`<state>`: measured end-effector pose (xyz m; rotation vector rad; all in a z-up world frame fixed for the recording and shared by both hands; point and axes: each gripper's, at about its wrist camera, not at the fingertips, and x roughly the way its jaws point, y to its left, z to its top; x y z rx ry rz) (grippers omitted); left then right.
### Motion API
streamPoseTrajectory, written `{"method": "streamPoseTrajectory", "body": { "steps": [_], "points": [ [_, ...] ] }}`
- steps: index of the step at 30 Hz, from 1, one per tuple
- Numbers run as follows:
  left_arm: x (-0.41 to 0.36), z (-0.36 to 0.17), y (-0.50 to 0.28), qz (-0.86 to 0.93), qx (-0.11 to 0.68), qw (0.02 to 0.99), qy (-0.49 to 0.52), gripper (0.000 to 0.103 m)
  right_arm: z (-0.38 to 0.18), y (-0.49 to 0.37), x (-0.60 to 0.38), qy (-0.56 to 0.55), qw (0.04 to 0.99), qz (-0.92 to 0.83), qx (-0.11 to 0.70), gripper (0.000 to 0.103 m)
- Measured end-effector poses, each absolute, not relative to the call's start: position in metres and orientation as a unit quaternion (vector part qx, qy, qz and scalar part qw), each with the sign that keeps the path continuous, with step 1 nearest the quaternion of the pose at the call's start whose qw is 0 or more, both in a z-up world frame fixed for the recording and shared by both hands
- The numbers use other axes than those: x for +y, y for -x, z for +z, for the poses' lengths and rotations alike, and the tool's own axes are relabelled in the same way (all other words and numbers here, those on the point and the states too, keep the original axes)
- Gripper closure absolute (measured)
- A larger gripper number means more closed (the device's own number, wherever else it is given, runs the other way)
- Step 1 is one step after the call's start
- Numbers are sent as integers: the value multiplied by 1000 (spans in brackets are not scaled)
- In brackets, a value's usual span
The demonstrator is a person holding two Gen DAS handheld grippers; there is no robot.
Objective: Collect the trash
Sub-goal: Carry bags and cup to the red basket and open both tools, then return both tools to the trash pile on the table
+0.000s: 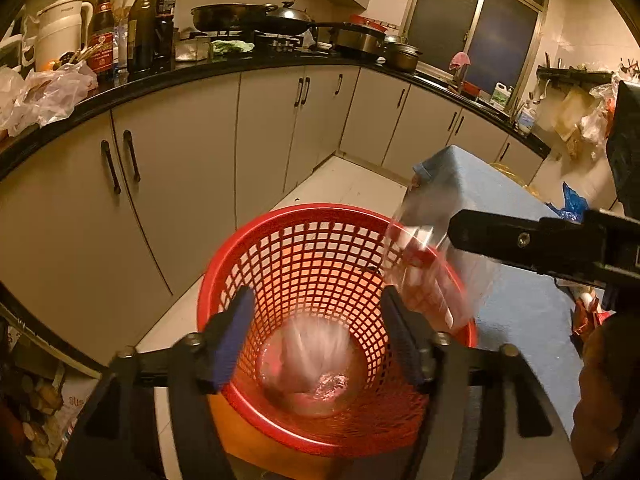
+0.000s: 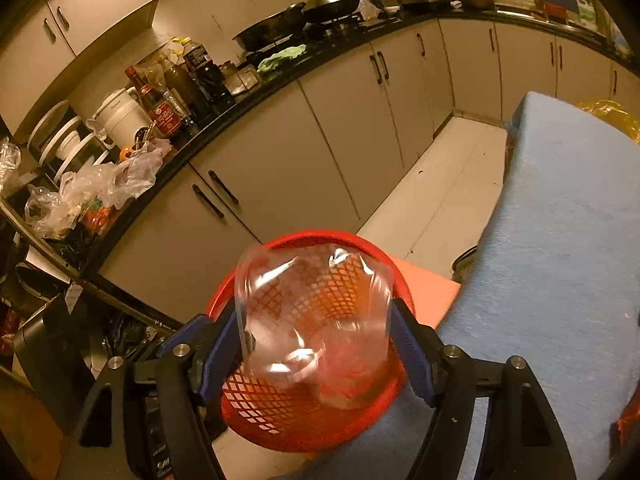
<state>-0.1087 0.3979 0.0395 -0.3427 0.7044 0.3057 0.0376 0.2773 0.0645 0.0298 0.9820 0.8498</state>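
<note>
Red mesh basket (image 1: 304,264) beside blue-covered worktop (image 1: 516,304), blurred clear wrapper (image 1: 312,364) inside. Left gripper (image 1: 320,340) jaws spread, empty. Right gripper (image 2: 316,344) jaws spread around blurred clear plastic container (image 2: 312,316); contact unclear.

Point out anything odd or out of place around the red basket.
A clear plastic container hangs tilted and blurred over the red basket, between the right gripper fingers. Another blurred piece lies at the basket's bottom.
</note>
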Motion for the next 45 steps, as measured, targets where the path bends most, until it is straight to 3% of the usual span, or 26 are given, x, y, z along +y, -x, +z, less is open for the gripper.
{"method": "streamPoseTrajectory", "body": {
  "steps": [10,20,37,45],
  "points": [
    [384,58,130,152,312,924,160,35,82,-24,246,-28,810,394,433,17],
    [320,90,145,115,278,946,118,28,108,21,156,-49,841,378,385,17],
    [164,92,126,-28,285,957,40,27,119,85,-98,-129,929,197,284,17],
    [75,71,121,-116,306,945,-25,24,93,85,-152,-135,941,117,286,17]
  ]
}}
